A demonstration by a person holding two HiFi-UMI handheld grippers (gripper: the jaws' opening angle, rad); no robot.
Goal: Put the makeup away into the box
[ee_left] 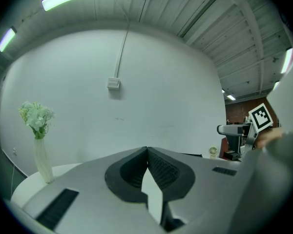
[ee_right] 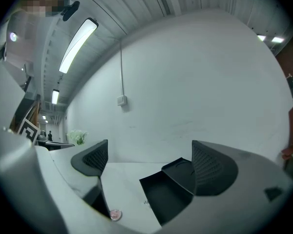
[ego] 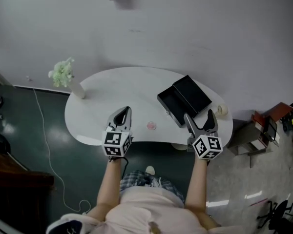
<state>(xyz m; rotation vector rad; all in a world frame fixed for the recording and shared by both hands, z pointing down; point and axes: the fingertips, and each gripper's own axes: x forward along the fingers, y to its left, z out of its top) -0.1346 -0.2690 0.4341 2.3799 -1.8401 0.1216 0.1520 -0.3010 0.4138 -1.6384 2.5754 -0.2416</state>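
We're holding both tongs over the near edge of the white table (ego: 127, 84), with nothing gripped. The left tongs (ego: 125, 112) (ee_left: 147, 150) are sitting with jaws pressed together at the tips, empty. The right tongs (ego: 198, 115) (ee_right: 151, 162) are standing wide open, framing only table and box. The makeup, a small round pink compact (ego: 151, 126) (ee_right: 115, 214), is lying flat on the table between the two tongs, just off the right tongs' left jaw. The black box (ego: 168, 103) (ee_right: 161, 194) is sitting open and empty just ahead of the right tongs, lid (ego: 193, 94) lying back on its far side. Our read: we're lining up for the pick, not yet started. We'd be using the right tongs, swinging them left and down to straddle the compact low at its rim. It looks thin, and we're expecting it to skid on the smooth top if pinched high. Past the tongs, a plain white wall is closing off the room, with a vase of pale flowers (ego: 68, 79) (ee_left: 38, 130) well left of the left tongs. A white cable (ego: 44, 140) is trailing over the dark green floor.
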